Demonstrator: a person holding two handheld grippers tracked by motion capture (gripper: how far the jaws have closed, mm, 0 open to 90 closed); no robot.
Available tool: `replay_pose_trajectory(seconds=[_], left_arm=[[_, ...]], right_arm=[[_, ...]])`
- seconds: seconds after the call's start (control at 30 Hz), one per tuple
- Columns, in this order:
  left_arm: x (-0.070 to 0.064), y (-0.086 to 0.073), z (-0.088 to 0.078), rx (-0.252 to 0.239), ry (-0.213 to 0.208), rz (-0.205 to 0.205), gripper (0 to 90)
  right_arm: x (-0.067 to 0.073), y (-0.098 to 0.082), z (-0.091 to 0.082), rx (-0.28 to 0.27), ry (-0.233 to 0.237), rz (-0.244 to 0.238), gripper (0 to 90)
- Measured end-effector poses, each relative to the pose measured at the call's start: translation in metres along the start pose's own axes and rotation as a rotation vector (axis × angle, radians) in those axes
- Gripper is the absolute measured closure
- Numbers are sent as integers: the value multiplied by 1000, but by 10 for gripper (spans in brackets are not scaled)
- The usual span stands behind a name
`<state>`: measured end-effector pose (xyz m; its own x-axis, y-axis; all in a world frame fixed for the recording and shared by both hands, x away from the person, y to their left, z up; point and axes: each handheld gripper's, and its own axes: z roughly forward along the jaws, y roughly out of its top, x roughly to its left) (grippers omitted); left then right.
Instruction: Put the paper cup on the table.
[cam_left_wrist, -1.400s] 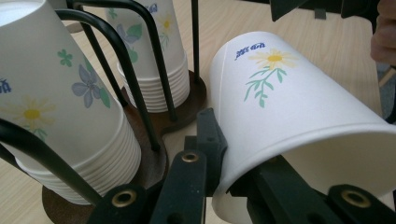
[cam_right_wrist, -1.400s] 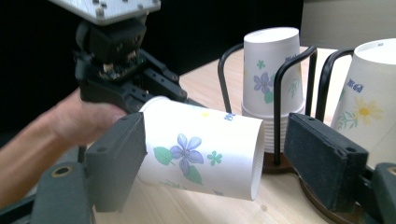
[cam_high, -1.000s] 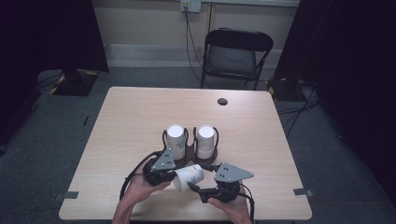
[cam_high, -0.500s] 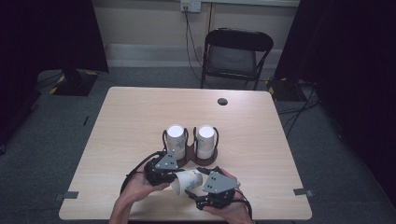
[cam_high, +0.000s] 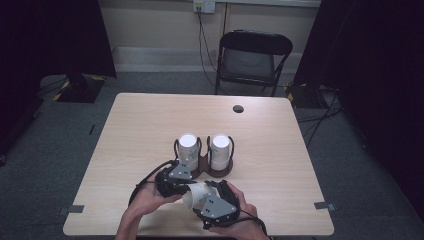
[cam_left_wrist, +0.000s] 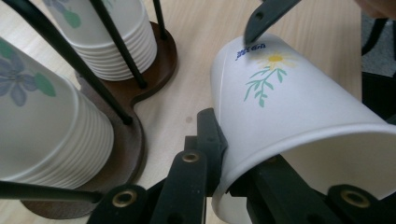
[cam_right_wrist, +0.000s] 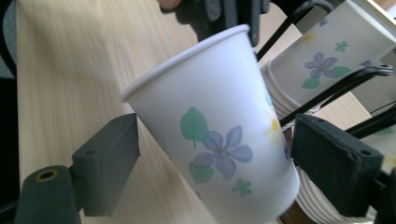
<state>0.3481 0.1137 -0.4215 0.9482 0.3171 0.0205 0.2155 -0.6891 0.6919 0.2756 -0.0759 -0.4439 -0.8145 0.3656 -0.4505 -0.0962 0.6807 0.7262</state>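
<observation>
A white paper cup (cam_high: 196, 194) with a flower print lies tilted on its side between both grippers, near the table's front edge. My left gripper (cam_high: 176, 179) is shut on the cup's rim (cam_left_wrist: 224, 172), one jaw inside and one outside. My right gripper (cam_high: 210, 200) straddles the cup's body (cam_right_wrist: 219, 121). Its jaws have just been opening and now stand wide on either side of the cup, not pressing it. Just behind stand two stacks of upturned cups (cam_high: 189, 147) (cam_high: 220, 147) in a wire holder with a brown base (cam_left_wrist: 159, 70).
The cup holder sits mid-table, close to the left gripper. A small dark round spot (cam_high: 238, 108) marks the far part of the wooden table (cam_high: 280, 165). A black folding chair (cam_high: 252, 60) stands beyond the far edge. Cables trail from both grippers.
The right gripper has shifted left and nearer the front edge, and its jaws have spread off the cup. The left gripper still pinches the rim in the same spot.
</observation>
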Motion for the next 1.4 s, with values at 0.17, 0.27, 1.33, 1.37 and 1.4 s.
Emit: replay_pose_trajectory(seconds=[0.17, 0.27, 1.33, 1.37, 1.4], left_arm=[[3, 0, 1, 12, -30, -19, 870], [3, 1, 1, -24, -27, -43, 870], [4, 0, 4, -28, -34, -112, 847], [5, 0, 4, -27, -33, -110, 842], [5, 0, 4, -34, -32, -115, 840]], right_arm=[[3, 2, 9, 25, -16, -47, 134], [3, 4, 14, 25, -27, -49, 139], [12, 13, 25, 9, -69, -142, 282], [12, 14, 25, 5, -74, -143, 285], [11, 14, 25, 4, -73, -143, 287]])
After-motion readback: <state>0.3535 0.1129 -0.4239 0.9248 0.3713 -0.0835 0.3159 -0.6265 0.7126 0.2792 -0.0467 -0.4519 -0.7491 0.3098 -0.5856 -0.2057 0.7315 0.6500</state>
